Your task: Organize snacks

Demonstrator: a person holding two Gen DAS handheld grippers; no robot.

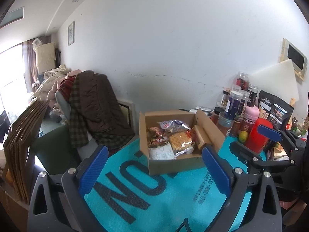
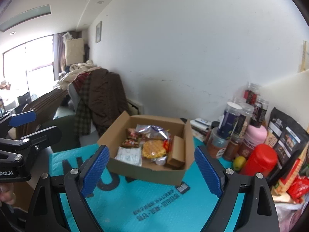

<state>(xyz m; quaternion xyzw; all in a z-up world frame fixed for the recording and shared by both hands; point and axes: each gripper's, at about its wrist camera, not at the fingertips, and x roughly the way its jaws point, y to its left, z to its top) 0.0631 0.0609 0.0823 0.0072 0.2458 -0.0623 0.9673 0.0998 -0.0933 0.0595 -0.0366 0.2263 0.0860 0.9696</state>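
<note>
An open cardboard box (image 1: 173,164) (image 2: 150,172) stands on a teal mat (image 1: 154,199) (image 2: 154,203). It holds several snack packs: a yellow waffle pack (image 1: 180,140) (image 2: 153,148), a silver-blue bag (image 1: 171,124) (image 2: 152,131), red-brown packs (image 1: 156,137) (image 2: 132,138), a white pack (image 1: 161,152) (image 2: 129,155) and a small brown carton (image 1: 200,137) (image 2: 176,153). My left gripper (image 1: 154,168) is open and empty just in front of the box. My right gripper (image 2: 152,170) is open and empty, near the box's front wall; it also shows at the right in the left wrist view (image 1: 256,141).
Jars, bottles, a red bottle (image 1: 257,135) (image 2: 259,160), a lemon (image 1: 243,136) (image 2: 239,162) and a black pouch (image 1: 275,110) (image 2: 285,137) crowd the right side. A chair piled with clothes (image 1: 92,106) (image 2: 100,96) and folded cardboard (image 1: 21,135) stand left.
</note>
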